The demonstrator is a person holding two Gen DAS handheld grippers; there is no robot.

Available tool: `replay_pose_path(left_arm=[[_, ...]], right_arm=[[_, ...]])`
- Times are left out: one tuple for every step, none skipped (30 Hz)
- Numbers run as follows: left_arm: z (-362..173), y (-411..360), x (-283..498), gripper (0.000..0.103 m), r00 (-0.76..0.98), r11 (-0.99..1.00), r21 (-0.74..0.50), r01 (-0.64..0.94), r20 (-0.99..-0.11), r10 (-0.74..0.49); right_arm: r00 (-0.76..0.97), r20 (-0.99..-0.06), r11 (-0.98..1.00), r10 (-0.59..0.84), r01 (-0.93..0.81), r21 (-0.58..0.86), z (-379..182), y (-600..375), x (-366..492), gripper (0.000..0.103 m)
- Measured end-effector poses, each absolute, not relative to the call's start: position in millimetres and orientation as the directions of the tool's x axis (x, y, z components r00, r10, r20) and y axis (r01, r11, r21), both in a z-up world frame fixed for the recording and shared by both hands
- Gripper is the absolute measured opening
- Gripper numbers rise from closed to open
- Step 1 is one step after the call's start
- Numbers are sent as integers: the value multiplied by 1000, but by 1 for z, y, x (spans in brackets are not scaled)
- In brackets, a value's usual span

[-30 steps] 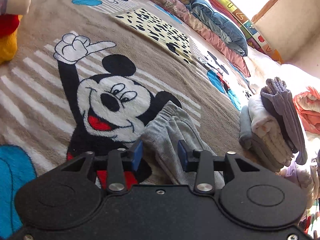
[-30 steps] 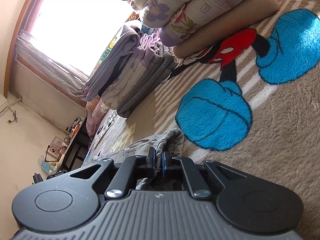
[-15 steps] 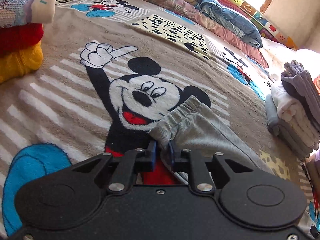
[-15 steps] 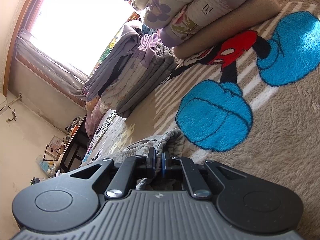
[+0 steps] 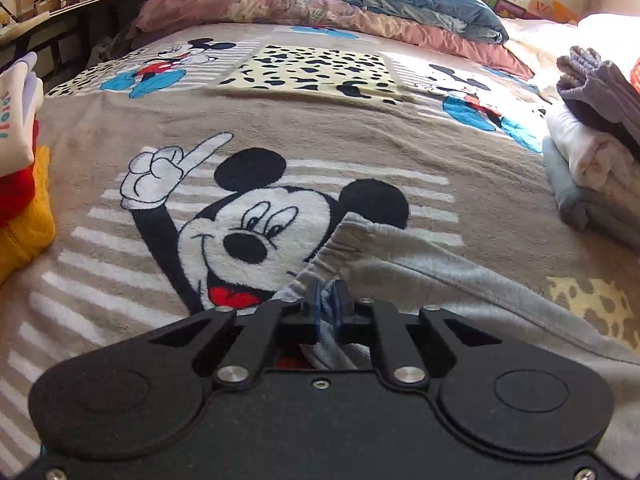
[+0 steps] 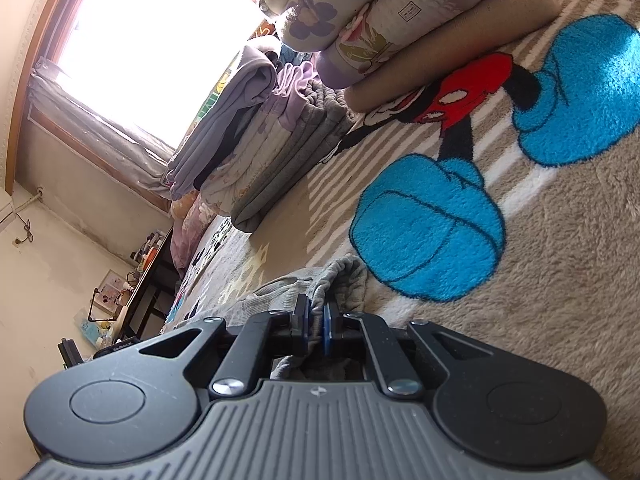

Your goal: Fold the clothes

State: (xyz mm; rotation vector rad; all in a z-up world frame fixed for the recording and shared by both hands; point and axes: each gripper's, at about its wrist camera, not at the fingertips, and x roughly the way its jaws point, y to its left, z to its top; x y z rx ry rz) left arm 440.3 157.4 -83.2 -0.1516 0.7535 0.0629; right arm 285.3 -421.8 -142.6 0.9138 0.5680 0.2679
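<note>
Grey sweatpants (image 5: 420,264) lie on a Mickey Mouse blanket (image 5: 248,184) spread over the bed. My left gripper (image 5: 329,294) is shut on the gathered elastic edge of the pants, which stretch away to the right. In the right wrist view, my right gripper (image 6: 316,312) is shut on another bunched elastic edge of the same grey sweatpants (image 6: 340,276), low over the blanket (image 6: 560,280).
A stack of folded clothes (image 5: 592,152) sits at the right, and red and yellow folded items (image 5: 24,208) at the left. Pillows and bedding (image 5: 360,4) lie at the far end. In the right wrist view, folded piles (image 6: 280,140) and rolled blankets (image 6: 380,12) stand behind.
My left gripper closed from open onto the pants' elastic edge and pulled it back, stretching the fabric flat. My right gripper stayed shut on its edge and barely moved.
</note>
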Motion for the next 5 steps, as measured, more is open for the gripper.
replay_pose_path(left_arm=[[-76,156,438,9,755,984,-152,-90,-655,-32],[-71,150,436,9,775,985,-163,-54,-629,-62],[-66,144,435,9,789,985,-170,-21,-608,-88],[-68,137,440,9,779,987,-158,-6,-619,-95],[-70,131,445,11,768,989,-145,8,-632,-99]], right_arm=[[822,-349,591,451,18,806,-143,-422,285,8],[822,-349,591,451,18,806,-143,-422,285,8],[821,-348,590,452,17,807,-143,-422,285,8],[820,-348,589,454,17,808,-143,-422,285,8],[820,-348,588,456,16,809,-143,-422,286,8]])
